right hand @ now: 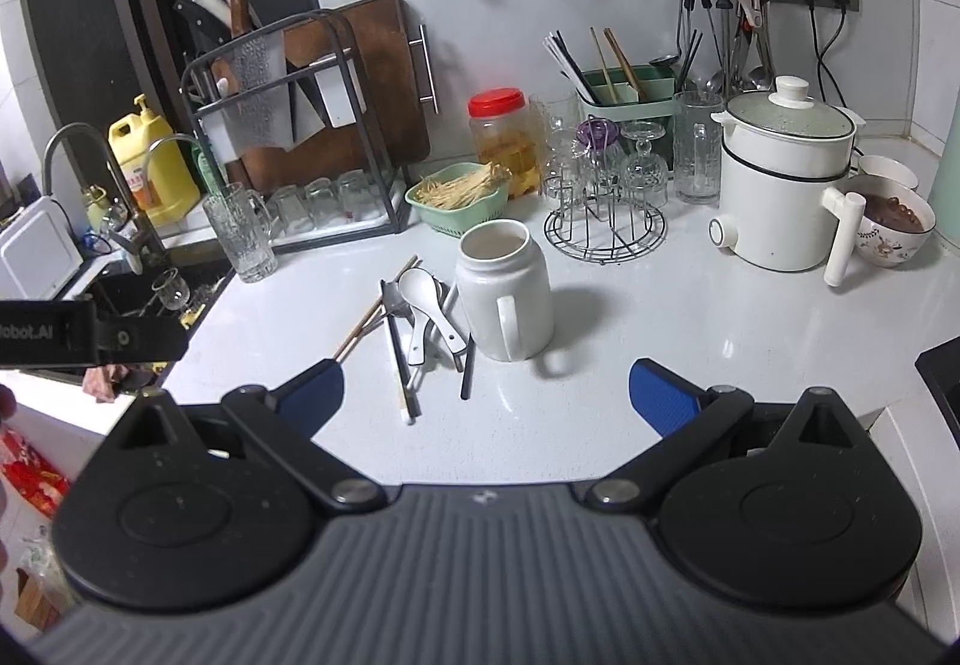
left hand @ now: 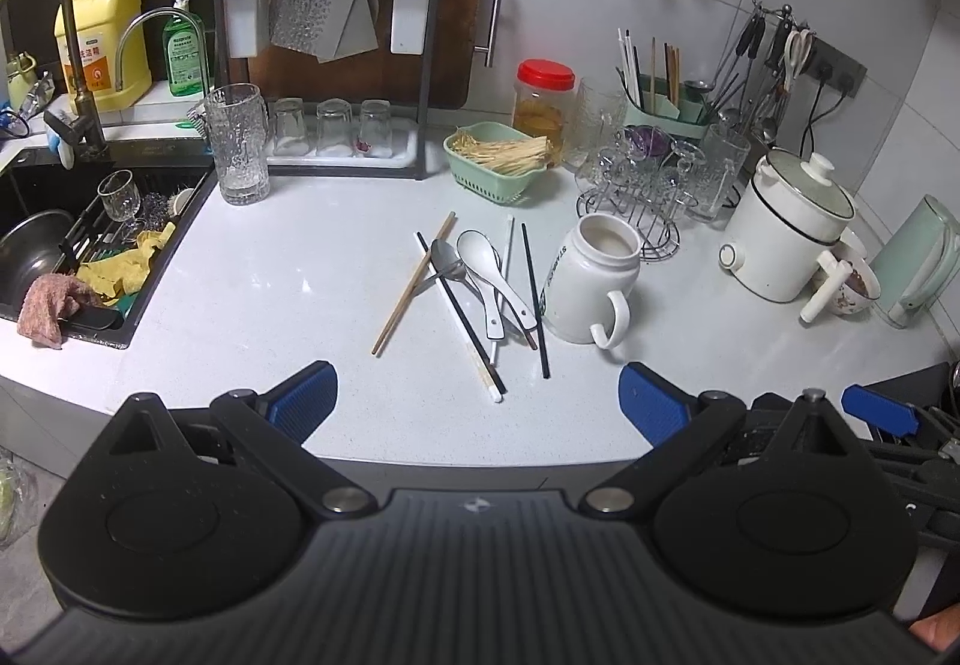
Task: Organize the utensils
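Note:
A loose pile of utensils lies mid-counter: two white ceramic spoons (left hand: 480, 257) (right hand: 420, 293), a metal spoon (left hand: 447, 260), wooden chopsticks (left hand: 411, 287), black chopsticks (left hand: 534, 299) and white ones. Just right of the pile stands a white mug (left hand: 591, 275) (right hand: 504, 290), upright and empty, its handle facing me. My left gripper (left hand: 478, 401) hovers open over the counter's near edge, short of the pile. My right gripper (right hand: 487, 395) is open too, just short of the mug, holding nothing. The left gripper's body (right hand: 90, 332) shows at the right wrist view's left edge.
A green utensil caddy (left hand: 663, 110) with chopsticks stands at the back right beside hanging ladles. Glasses on a wire rack (left hand: 648, 185), a white electric pot (left hand: 786, 230), a red-lidded jar (left hand: 543, 104), a green basket (left hand: 501, 161) and a tall glass mug (left hand: 237, 149) ring the pile. The sink (left hand: 78, 257) lies left.

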